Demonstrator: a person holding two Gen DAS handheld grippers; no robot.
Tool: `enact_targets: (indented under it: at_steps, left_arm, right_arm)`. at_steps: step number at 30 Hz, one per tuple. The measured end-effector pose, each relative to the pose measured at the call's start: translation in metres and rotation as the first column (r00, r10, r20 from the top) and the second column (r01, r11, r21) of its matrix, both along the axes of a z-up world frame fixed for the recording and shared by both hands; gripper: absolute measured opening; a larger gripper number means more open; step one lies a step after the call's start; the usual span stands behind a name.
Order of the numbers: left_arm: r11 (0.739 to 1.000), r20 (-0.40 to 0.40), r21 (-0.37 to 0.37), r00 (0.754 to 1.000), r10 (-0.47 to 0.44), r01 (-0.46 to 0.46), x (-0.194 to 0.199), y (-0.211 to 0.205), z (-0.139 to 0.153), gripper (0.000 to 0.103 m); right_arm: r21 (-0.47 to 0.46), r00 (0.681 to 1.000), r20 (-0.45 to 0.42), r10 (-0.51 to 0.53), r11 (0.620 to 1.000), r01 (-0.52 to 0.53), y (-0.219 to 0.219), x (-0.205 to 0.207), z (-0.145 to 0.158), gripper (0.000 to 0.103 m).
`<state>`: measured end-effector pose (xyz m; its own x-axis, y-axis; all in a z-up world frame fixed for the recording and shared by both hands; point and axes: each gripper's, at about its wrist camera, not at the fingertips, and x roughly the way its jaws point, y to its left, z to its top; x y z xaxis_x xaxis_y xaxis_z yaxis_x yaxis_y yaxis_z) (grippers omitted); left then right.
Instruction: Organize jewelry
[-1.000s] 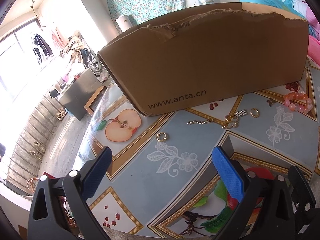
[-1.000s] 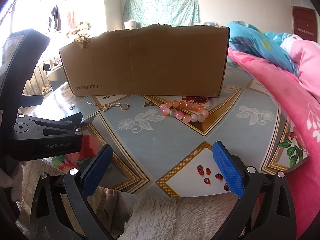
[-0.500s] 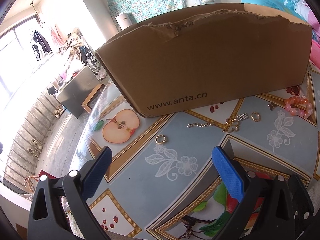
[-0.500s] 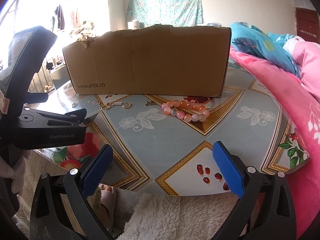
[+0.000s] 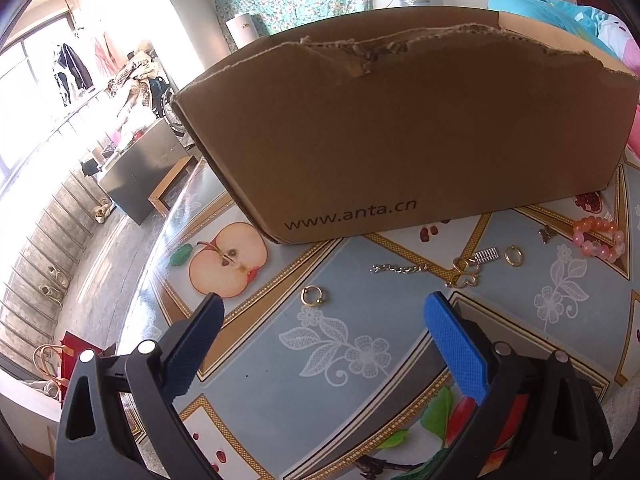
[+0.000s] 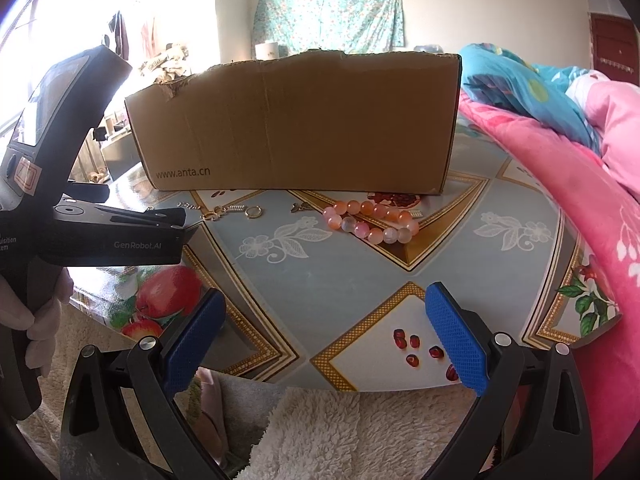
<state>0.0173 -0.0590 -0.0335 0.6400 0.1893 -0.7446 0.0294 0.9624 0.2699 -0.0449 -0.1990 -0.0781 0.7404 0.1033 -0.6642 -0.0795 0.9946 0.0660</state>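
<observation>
Jewelry lies on the patterned table in front of a brown cardboard box (image 5: 400,128) (image 6: 296,120). A gold hoop ring (image 5: 313,295) sits just ahead of my open left gripper (image 5: 320,344). Further right lie a silver chain (image 5: 398,269), a gold clasp piece (image 5: 464,276), a second gold ring (image 5: 512,256) (image 6: 253,212) and a pink bead bracelet (image 5: 598,234) (image 6: 370,222). My right gripper (image 6: 324,336) is open and empty over the table's near edge, well short of the bracelet. The left gripper's body (image 6: 100,236) shows at left in the right wrist view.
Pink and blue bedding (image 6: 560,140) presses against the table's right side. A white fleecy fabric (image 6: 332,436) lies below the near table edge. A gloved hand (image 6: 24,320) holds the left gripper. Left of the table is a drop to the floor with a low grey cabinet (image 5: 140,172).
Both grippers have edged forward toward the box and the jewelry; the gold hoop ring now sits closer to the left fingertips. Both stay open.
</observation>
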Motion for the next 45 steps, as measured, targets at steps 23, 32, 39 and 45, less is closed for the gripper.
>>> enact_targets:
  at_steps: [23, 32, 39, 45]
  left_arm:
    - [0.995, -0.121, -0.097, 0.992, 0.019, -0.031, 0.018, 0.015, 0.001, 0.099]
    - [0.993, -0.147, -0.108, 0.989, 0.026, -0.043, 0.025, 0.014, 0.000, 0.099]
    - [0.992, -0.158, -0.123, 0.987, 0.013, -0.033, 0.027, 0.016, 0.001, 0.099]
    - [0.993, -0.169, -0.119, 0.986, -0.007, -0.014, 0.032, 0.018, 0.002, 0.099]
  right_arm:
    - [-0.001, 1.000, -0.013, 0.015, 1.000, -0.015, 0.000, 0.003, 0.000, 0.095]
    - [-0.008, 1.000, -0.019, 0.010, 1.000, -0.010, 0.002, 0.002, 0.000, 0.095]
    - [-0.041, 1.000, -0.023, 0.020, 0.999, -0.021, 0.005, -0.001, -0.002, 0.095]
    - [-0.054, 0.999, -0.027, 0.035, 0.998, -0.037, 0.007, -0.004, -0.002, 0.095]
